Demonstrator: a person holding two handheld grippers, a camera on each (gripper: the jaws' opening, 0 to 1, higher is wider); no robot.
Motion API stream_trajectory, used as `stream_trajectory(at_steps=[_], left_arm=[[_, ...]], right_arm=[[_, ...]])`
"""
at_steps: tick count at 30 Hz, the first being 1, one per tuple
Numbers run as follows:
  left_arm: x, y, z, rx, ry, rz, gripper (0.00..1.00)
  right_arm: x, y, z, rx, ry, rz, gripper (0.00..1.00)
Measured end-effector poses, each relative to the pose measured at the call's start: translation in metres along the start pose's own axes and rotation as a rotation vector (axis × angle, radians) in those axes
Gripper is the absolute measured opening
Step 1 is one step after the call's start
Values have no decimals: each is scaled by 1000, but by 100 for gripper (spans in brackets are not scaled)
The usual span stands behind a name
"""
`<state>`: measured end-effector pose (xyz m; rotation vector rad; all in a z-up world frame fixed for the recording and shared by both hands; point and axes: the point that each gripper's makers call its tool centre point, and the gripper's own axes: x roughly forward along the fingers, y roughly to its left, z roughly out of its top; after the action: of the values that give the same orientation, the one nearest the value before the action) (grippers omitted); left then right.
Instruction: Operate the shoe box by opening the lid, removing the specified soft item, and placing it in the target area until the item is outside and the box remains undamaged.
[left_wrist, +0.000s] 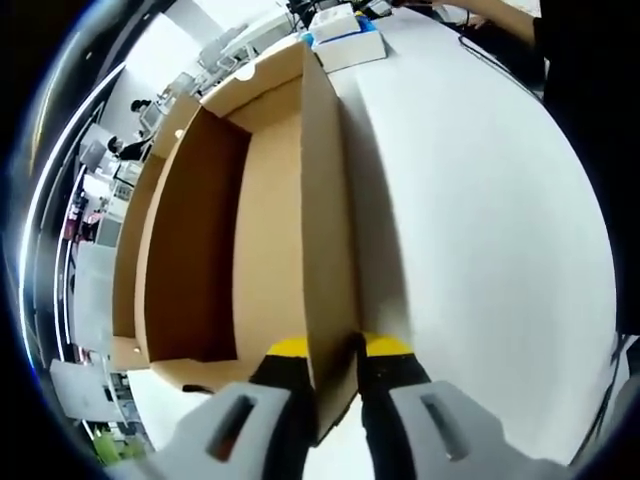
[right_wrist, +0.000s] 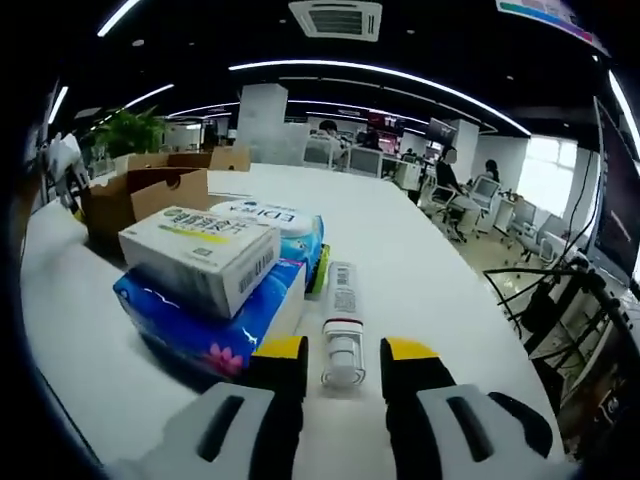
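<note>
An open brown cardboard shoe box (left_wrist: 200, 230) lies on the white table, and what I see of its inside is bare. My left gripper (left_wrist: 335, 352) is shut on the box's upright side panel (left_wrist: 325, 200), one yellow-tipped finger on each face. In the right gripper view the same box (right_wrist: 140, 200) stands at the far left, with the left gripper (right_wrist: 65, 165) at it. My right gripper (right_wrist: 343, 352) is open low over the table, a white tube (right_wrist: 342, 330) lying between its fingertips without touching them. A blue soft tissue pack (right_wrist: 215, 320) sits just left of it.
A white carton (right_wrist: 200, 255) rests on the tissue pack, with another blue-and-white pack (right_wrist: 280, 225) behind; these show as a small stack (left_wrist: 345, 35) beyond the box. A person's dark sleeve (left_wrist: 590, 90) reaches over the table (left_wrist: 480, 230). Office chairs and desks stand further off.
</note>
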<state>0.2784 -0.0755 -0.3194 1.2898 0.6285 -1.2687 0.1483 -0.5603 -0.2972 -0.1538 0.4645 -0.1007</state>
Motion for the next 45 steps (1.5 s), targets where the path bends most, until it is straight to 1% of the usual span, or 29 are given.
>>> stream_trajectory(at_steps=[2, 5, 6, 7, 9, 11, 13, 14, 15, 17, 19, 20, 23, 25, 26, 28, 29, 30, 32, 33, 34, 37, 38, 39, 41, 43, 45], left_arm=[[0, -1, -1, 6, 7, -16, 13], [0, -1, -1, 5, 11, -29, 12], [0, -2, -1, 5, 12, -32, 12], [0, -2, -2, 4, 18, -38, 11], [0, -2, -2, 6, 23, -46, 11], [0, -2, -2, 10, 22, -53, 10], [0, -2, -2, 17, 17, -60, 10], [0, -2, -2, 16, 15, -62, 10], [0, -2, -2, 16, 13, -67, 10], [0, -2, -2, 20, 11, -73, 10], [0, -2, -2, 25, 10, -76, 10], [0, -2, -1, 28, 8, -76, 10], [0, -2, -1, 33, -1, -70, 10], [-1, -2, 0, 36, -8, -68, 10], [-1, -2, 0, 38, -7, -68, 10], [-1, -2, 0, 39, -5, -70, 10], [-1, -2, 0, 37, -6, -69, 10], [-1, -2, 0, 43, -8, -66, 10], [-1, -2, 0, 38, -10, -62, 10], [-1, -2, 0, 39, -12, -62, 10], [-1, -2, -1, 37, -13, -63, 10], [-2, -2, 0, 43, -17, -65, 10], [-2, -3, 0, 49, -17, -63, 10], [-2, -2, 0, 53, -21, -63, 10], [-3, -2, 1, 45, -32, -66, 10], [-3, -2, -1, 50, -39, -69, 10], [-3, -2, -1, 49, -52, -72, 10]], right_arm=[[-12, 0, 9, 5, -11, -11, 35], [-25, 6, 20, 49, -2, 8, 34], [-29, 9, 28, 29, -11, 11, 34], [-30, 10, 32, 14, -18, 10, 34], [-34, 15, 54, -26, -67, 14, 34], [-36, 19, 69, -14, -96, 13, 35], [-34, 29, 88, 15, -135, 35, 41], [-32, 33, 91, 32, -137, 46, 45], [-28, 38, 97, 37, -144, 52, 50], [-21, 48, 105, 4, -138, 59, 54], [-16, 56, 113, -14, -144, 68, 53], [-12, 63, 121, -18, -156, 86, 53], [0, 79, 138, -4, -169, 108, 53], [11, 97, 150, 29, -173, 151, 51], [20, 113, 155, 57, -164, 199, 51], [31, 132, 161, 90, -145, 246, 51], [37, 138, 165, 82, -147, 255, 51], [48, 149, 174, 51, -141, 267, 51], [56, 157, 181, 36, -131, 271, 51], [63, 165, 189, 12, -124, 286, 52], [67, 170, 196, 14, -125, 290, 52], [78, 188, 221, -33, -144, 330, 53], [81, 192, 226, -55, -141, 336, 53], [87, 195, 232, -102, -137, 335, 53], [93, 201, 240, -152, -135, 339, 53], [106, 204, 248, -165, -121, 343, 54], [114, 205, 252, -179, -108, 341, 55]])
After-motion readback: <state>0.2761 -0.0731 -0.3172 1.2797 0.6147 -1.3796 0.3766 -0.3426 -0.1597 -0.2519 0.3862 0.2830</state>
